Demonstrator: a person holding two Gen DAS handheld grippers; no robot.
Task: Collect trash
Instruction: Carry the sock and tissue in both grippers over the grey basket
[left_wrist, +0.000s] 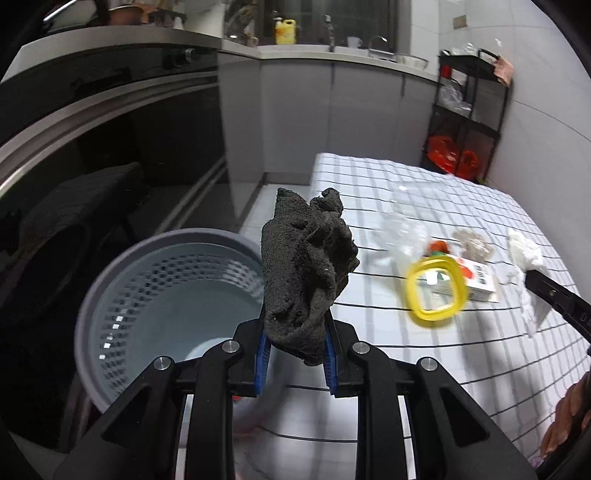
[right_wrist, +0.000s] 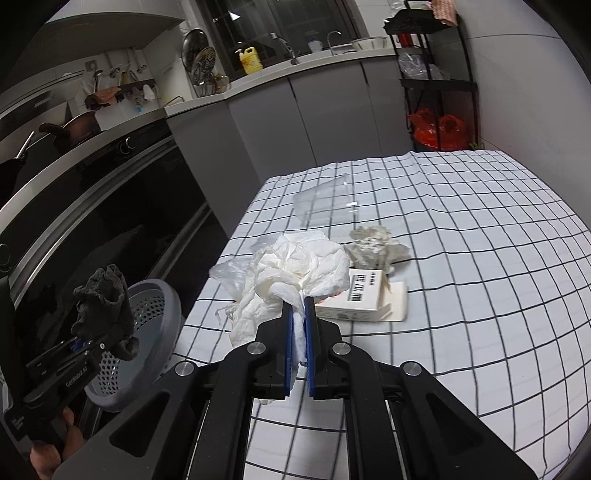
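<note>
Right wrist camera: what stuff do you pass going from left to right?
Dark crumpled cloth → grey perforated plastic bin → crumpled white tissue wad → white printed cardboard box

White lettering reading "GenRobot.AI" runs along the side of the left gripper (right_wrist: 83, 341). The white box (right_wrist: 364, 295) on the checked tablecloth (right_wrist: 480, 295) bears a barcode and large dark characters, too blurred to read.

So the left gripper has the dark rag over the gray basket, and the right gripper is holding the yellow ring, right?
Not quite. The left gripper does hold the dark rag beside the gray basket, but the right gripper is shut on the white crumpled tissue, as the right wrist view shows. The yellow ring lies on the checked tablecloth.
</note>
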